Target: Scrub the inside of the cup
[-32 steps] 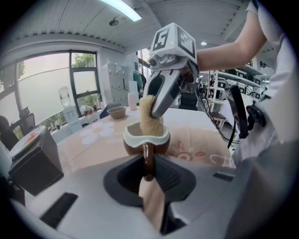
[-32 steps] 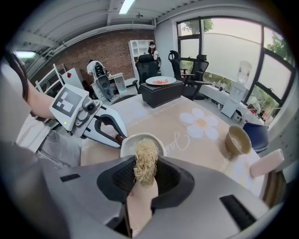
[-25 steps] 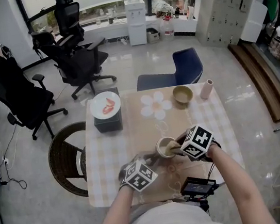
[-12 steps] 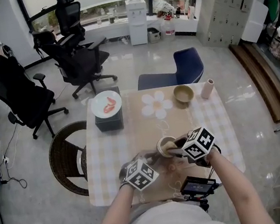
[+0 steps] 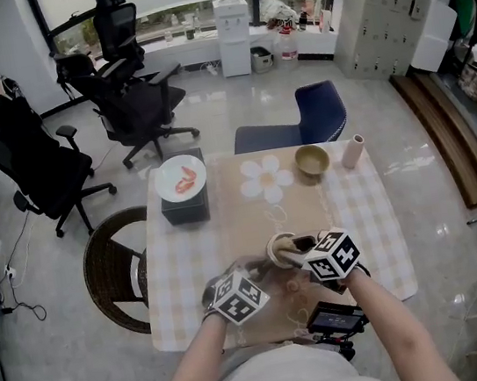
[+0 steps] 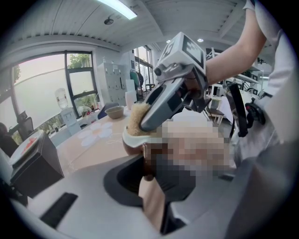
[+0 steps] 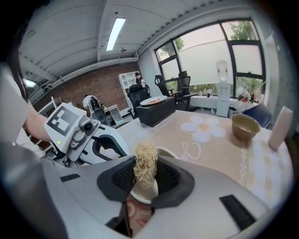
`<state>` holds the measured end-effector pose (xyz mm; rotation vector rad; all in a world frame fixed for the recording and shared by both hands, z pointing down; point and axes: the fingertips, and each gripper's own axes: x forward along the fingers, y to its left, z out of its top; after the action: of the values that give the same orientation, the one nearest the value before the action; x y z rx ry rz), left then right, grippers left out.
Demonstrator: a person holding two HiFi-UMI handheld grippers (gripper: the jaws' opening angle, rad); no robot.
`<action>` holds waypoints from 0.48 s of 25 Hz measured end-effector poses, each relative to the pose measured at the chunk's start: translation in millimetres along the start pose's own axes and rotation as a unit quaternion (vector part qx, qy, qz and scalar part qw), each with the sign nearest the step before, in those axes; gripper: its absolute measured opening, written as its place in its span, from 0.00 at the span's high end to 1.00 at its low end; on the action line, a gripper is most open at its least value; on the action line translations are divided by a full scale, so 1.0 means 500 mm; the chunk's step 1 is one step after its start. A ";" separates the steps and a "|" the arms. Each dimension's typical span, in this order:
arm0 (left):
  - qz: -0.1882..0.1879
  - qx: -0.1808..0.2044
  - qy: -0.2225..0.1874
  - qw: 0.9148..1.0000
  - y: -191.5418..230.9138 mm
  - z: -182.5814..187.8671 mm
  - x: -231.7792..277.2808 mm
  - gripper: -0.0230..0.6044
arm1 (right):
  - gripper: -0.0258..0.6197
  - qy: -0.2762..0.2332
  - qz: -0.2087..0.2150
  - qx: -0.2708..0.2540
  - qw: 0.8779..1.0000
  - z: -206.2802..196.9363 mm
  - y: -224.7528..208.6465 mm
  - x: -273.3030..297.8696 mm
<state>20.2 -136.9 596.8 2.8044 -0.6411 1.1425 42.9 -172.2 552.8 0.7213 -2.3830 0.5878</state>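
Since a sec ago your right tongs (image 7: 145, 178) have drawn back a bit toward you and rolled; left tongs (image 6: 148, 167) and the cup (image 5: 279, 246) haven't budged. Cup is right at the tips of both tongs, low over the surface (image 5: 362, 211); can't tell if its base rests on it. Left tongs are clamped on its brown wall, steadying it. Right tongs are closed on the scrubber (image 7: 146, 167), a wad of pale fibre, w/ its end pushed past the white rim into the cup's mouth. So the scrub looks under way, prob. mid-stroke. No suds or dirt visible, so can't judge how clean the inside is. Left to do, as I read it: work round the wall and bottom, then pull the scrubber out. Pose: both forearms reach in from your side, both tongs pitched down, left one meeting the cup from its near-left, right one coming over the rim from the right.
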 end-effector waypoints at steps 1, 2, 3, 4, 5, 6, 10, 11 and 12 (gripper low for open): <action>-0.001 0.000 0.001 1.000 0.000 0.001 0.000 0.87 | 0.82 -0.003 -0.016 -0.011 1.000 0.001 -0.004 0.002; -0.001 -0.001 0.001 1.000 0.000 0.002 0.000 0.87 | 0.82 -0.005 -0.032 -0.024 0.999 0.002 -0.009 0.003; -0.002 -0.001 0.001 1.000 0.000 0.002 0.000 0.87 | 0.82 -0.006 -0.048 -0.037 0.998 0.003 -0.013 0.004; -0.002 -0.002 0.001 1.000 0.000 0.003 0.000 0.87 | 0.82 -0.007 -0.064 -0.052 0.997 0.004 -0.016 0.004; -0.002 -0.002 0.001 1.000 0.000 0.002 0.000 0.87 | 0.82 -0.007 -0.080 -0.067 0.995 0.004 -0.019 0.004; -0.003 -0.002 0.001 1.000 0.000 0.002 0.000 0.87 | 0.82 -0.007 -0.095 -0.083 0.992 0.004 -0.022 0.004; -0.005 -0.003 0.001 1.000 -0.001 0.002 0.000 0.87 | 0.82 0.008 -0.146 -0.146 0.978 0.002 -0.028 0.003; -0.006 -0.004 0.001 1.000 -0.002 0.002 0.000 0.87 | 0.82 0.014 -0.156 -0.161 0.974 0.002 -0.028 0.004; -0.006 -0.005 0.001 1.000 -0.002 0.002 -0.001 0.87 | 0.82 0.021 -0.167 -0.172 0.971 0.000 -0.030 0.004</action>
<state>21.0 -136.1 595.9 2.7950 -0.6259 1.1368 50.5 -184.2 557.4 0.9103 -2.1771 0.0455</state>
